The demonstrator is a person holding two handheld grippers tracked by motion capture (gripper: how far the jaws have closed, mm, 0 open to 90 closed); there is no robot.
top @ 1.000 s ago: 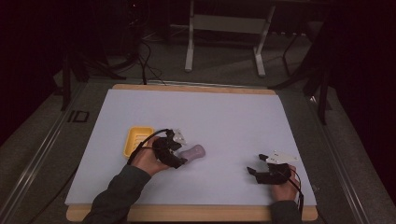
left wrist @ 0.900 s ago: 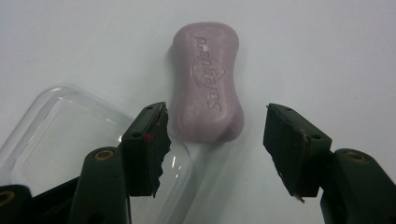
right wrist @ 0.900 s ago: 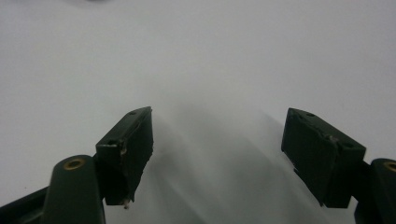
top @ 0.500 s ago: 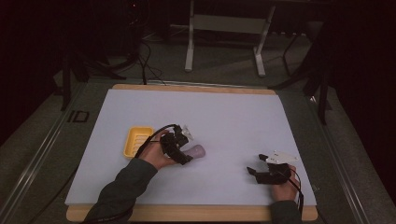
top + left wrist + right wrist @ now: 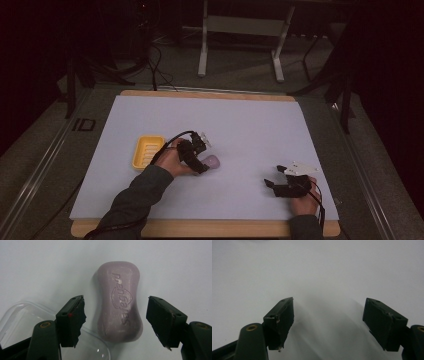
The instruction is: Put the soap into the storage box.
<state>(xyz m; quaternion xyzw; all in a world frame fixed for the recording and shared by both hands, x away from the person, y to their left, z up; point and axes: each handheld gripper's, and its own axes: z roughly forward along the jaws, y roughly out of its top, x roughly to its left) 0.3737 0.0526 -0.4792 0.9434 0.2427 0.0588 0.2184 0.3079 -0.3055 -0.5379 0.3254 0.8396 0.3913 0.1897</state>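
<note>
A pale purple soap bar (image 5: pixel 119 302) with embossed lettering lies flat on the white table sheet (image 5: pixel 175 262). My left gripper (image 5: pixel 116 312) is open, one black jaw on each side of the bar with a gap on both sides. From above, the left gripper (image 5: pixel 203 163) sits over the near end of the soap bar (image 5: pixel 213 161), right of a yellow soap dish (image 5: pixel 148 152). My right gripper (image 5: pixel 271 186) rests open near the table's front right; between its jaws (image 5: pixel 328 315) lies bare sheet.
A clear plastic lid (image 5: pixel 22 317) lies just beside the left jaw, under the gripper. The white sheet (image 5: pixel 250 125) covers a wooden table whose edge (image 5: pixel 210 229) runs along the front. Metal stand legs (image 5: pixel 240 45) and cables stand beyond the far edge.
My left hand has shifted slightly forward and right, bringing its gripper closer over the soap bar. The soap and the right gripper have stayed put.
</note>
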